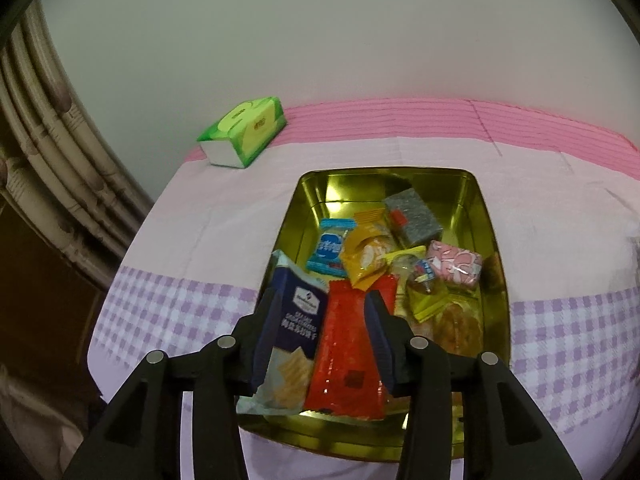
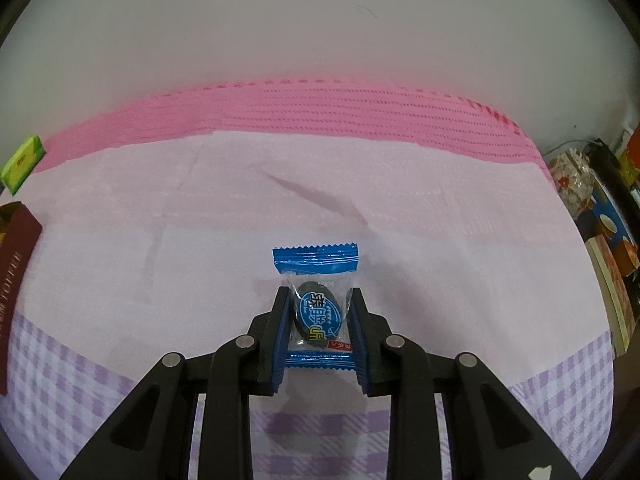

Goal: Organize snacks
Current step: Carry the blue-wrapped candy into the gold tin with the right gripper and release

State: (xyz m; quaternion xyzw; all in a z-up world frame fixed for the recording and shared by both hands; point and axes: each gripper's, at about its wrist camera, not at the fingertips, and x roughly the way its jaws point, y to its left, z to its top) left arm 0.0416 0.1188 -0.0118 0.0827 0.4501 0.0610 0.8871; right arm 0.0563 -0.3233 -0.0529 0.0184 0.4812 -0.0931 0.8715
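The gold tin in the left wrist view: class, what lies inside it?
The gold tin holds wrapped snacks, including a red packet and navy cracker packet. Overlapping packets hide whatever lies beneath.

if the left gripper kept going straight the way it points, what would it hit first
Probably the red snack packet lying in the gold tin, which sits between the left gripper and the tin floor, beside the navy cracker packet. Depth is uncertain.

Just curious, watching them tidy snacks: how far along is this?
Mostly done: many packets already lie in the gold tin. The left gripper stands open over a red packet there. The right gripper grips a blue-wrapped candy, not yet in the tin.
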